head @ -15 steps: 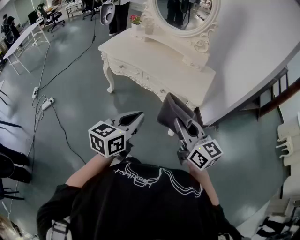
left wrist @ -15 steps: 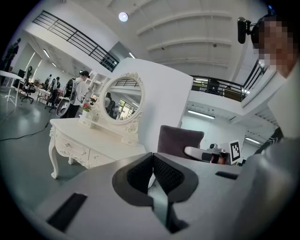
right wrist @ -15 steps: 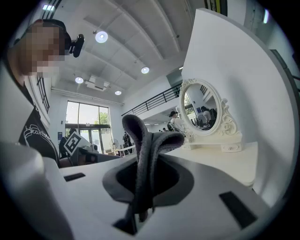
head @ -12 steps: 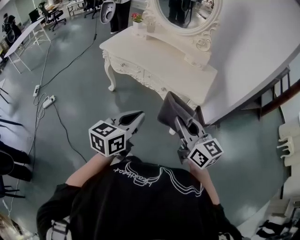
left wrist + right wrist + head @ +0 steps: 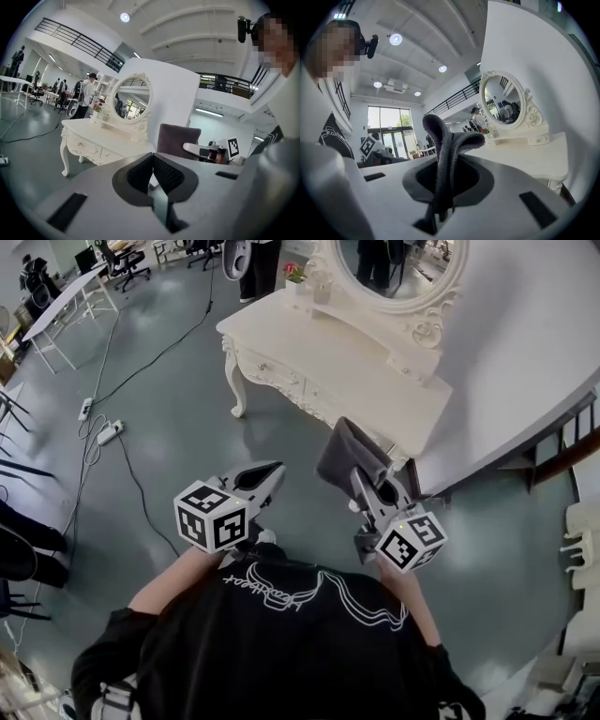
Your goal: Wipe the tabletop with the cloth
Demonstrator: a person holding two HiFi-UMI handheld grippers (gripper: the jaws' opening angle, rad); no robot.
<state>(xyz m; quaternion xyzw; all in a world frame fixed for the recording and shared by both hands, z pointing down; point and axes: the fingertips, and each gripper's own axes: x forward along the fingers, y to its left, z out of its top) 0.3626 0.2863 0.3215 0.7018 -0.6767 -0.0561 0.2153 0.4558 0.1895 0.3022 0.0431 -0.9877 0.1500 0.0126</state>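
A dark grey cloth (image 5: 349,457) (image 5: 446,145) is pinched in my right gripper (image 5: 367,486) (image 5: 440,187), folded and sticking up past the jaws, held in the air short of the table. The white dressing table (image 5: 330,354) (image 5: 91,132) (image 5: 529,157) with an oval mirror (image 5: 398,263) stands ahead against a white wall. My left gripper (image 5: 265,476) (image 5: 152,168) is shut with nothing in it, level with the right one; the cloth (image 5: 177,140) shows past its jaws.
A small flower pot (image 5: 297,276) and a pale jar (image 5: 322,292) sit at the tabletop's far end by the mirror. Cables and a power strip (image 5: 110,432) lie on the grey floor to the left. Office chairs and desks (image 5: 67,304) stand far left.
The view has shifted, so the dressing table sits a little to the right and lower in frame. Both grippers keep their pose and the cloth stays held.
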